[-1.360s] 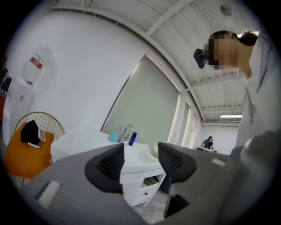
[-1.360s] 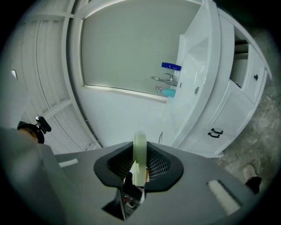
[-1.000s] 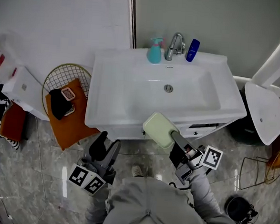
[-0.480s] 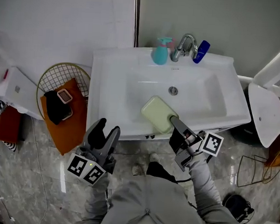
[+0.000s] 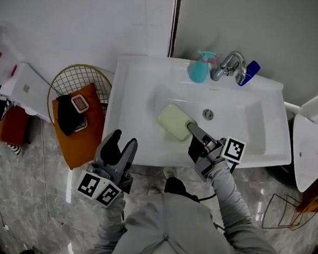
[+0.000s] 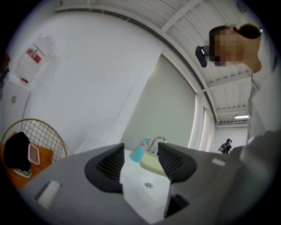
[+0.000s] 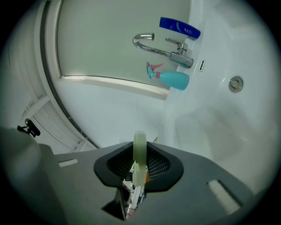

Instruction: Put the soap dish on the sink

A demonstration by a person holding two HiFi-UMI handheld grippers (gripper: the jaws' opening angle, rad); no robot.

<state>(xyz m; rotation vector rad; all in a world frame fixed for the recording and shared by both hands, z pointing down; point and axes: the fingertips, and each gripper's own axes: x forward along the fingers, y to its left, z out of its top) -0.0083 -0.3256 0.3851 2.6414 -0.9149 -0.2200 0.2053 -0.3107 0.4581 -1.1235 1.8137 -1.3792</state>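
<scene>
The pale green soap dish (image 5: 174, 121) hangs over the left part of the white sink (image 5: 266, 153) basin, pinched at its near edge by my right gripper (image 5: 193, 130). In the right gripper view the dish (image 7: 139, 154) shows edge-on between the shut jaws. My left gripper (image 5: 119, 147) stands open and empty in front of the sink's left front edge. In the left gripper view the dish (image 6: 152, 164) shows beyond the spread jaws of that gripper (image 6: 141, 163).
At the sink's back stand a teal spray bottle (image 5: 199, 68), a chrome tap (image 5: 229, 64) and a blue bottle (image 5: 250, 72). The drain (image 5: 207, 114) lies right of the dish. A wire basket (image 5: 77, 85) with an orange cloth (image 5: 83, 129) sits left on the floor. A white chair (image 5: 310, 145) stands right.
My right gripper has carried the soap dish from in front of the sink to above the basin. The left gripper has come closer to the sink's front edge.
</scene>
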